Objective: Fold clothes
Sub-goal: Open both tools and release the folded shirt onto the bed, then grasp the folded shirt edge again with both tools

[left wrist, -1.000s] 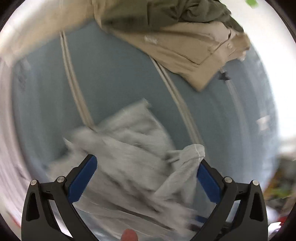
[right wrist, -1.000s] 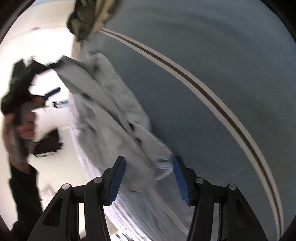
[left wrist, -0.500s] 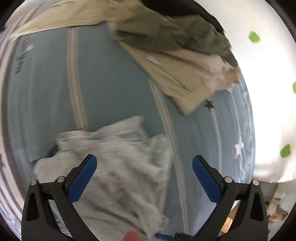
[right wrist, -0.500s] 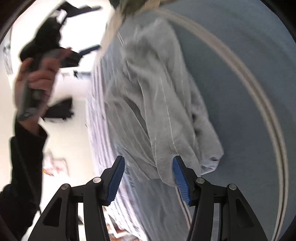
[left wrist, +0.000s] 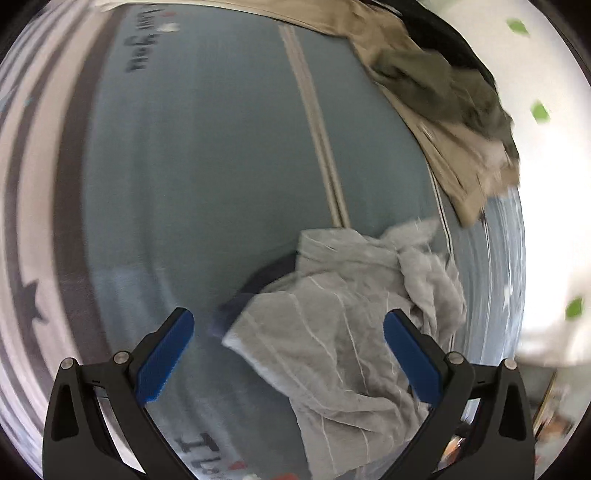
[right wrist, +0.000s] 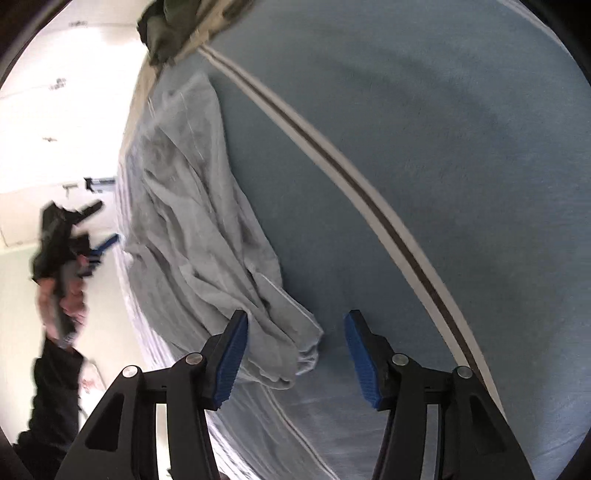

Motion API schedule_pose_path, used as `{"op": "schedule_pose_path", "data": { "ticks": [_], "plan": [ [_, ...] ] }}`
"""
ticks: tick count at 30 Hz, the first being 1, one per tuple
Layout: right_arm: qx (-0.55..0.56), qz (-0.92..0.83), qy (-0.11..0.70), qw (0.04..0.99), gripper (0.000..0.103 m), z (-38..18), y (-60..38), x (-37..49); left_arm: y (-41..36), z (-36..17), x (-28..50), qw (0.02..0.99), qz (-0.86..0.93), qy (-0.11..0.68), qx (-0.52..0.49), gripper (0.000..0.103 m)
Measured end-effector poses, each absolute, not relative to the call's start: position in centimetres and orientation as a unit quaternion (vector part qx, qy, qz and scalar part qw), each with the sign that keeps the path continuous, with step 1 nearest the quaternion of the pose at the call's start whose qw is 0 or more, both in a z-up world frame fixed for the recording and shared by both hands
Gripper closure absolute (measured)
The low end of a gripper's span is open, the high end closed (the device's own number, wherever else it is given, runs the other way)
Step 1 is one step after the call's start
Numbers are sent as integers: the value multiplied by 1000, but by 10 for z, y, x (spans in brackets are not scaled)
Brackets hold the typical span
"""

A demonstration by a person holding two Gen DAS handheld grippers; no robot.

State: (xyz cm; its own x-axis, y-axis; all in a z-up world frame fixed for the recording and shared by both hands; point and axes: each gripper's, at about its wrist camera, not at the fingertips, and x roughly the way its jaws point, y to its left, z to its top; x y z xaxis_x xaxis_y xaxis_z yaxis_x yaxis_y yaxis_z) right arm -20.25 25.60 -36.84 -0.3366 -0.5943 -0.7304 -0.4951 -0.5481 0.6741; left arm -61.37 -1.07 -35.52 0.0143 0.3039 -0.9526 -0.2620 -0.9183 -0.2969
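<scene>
A crumpled grey garment with thin white stripes (left wrist: 332, 332) lies on the blue bedsheet (left wrist: 184, 166). My left gripper (left wrist: 288, 315) hangs above it, pointing steeply down, jaws wide open and nothing between the pads. In the right wrist view the same garment (right wrist: 192, 229) stretches along the bed's left edge. Its near corner lies under my right gripper (right wrist: 297, 317), which is open, with the pads clear of the cloth. A hand holds the left gripper (right wrist: 92, 251) beyond the bed's edge.
A pile of beige and olive clothes (left wrist: 443, 110) sits at the far side of the bed, also visible in the right wrist view (right wrist: 173, 29). A pale double stripe (right wrist: 369, 206) runs across the sheet. A white floor (left wrist: 546, 184) lies past the bed's edge.
The left gripper swept sideways over the bed, so the grey garment shifted from its middle to its right. The garment has dropped flat onto the sheet. The right gripper rose slightly.
</scene>
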Motion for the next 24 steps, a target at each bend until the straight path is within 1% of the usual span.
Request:
{"op": "schedule_pose_path", "data": {
  "ticks": [3,4,5,6,7,9,12,14,15,21,24],
  "plan": [
    [554,-688,-463,75,50,-342,243,-208,14,-371,-610,225,692,39,-685,1],
    [552,-693,-455,86,47,-335,235,-211,23,-377,-609,230,686,59,-688,3],
    [554,-699,-442,96,45,-330,226,-217,32,-383,-608,235,679,80,-691,7],
    [557,-706,-424,103,43,-325,216,-224,38,-387,-606,242,674,95,-691,22],
    [563,-716,-399,105,43,-322,206,-231,42,-391,-604,248,671,105,-691,42],
    [574,-728,-361,99,43,-335,179,-246,45,-394,-602,253,665,119,-692,75],
    [582,-736,-332,96,43,-341,145,-285,47,-389,-596,262,670,135,-682,86],
    [587,-748,-299,86,43,-355,133,-317,47,-377,-591,274,685,142,-660,86],
    [582,-753,-294,91,43,-353,129,-320,46,-371,-588,280,690,141,-652,86],
    [538,-798,-243,122,43,-324,113,-320,35,-332,-573,328,716,137,-600,86],
    [563,-778,-242,139,44,-338,128,-311,33,-312,-566,355,731,136,-567,86]
  ]
}}
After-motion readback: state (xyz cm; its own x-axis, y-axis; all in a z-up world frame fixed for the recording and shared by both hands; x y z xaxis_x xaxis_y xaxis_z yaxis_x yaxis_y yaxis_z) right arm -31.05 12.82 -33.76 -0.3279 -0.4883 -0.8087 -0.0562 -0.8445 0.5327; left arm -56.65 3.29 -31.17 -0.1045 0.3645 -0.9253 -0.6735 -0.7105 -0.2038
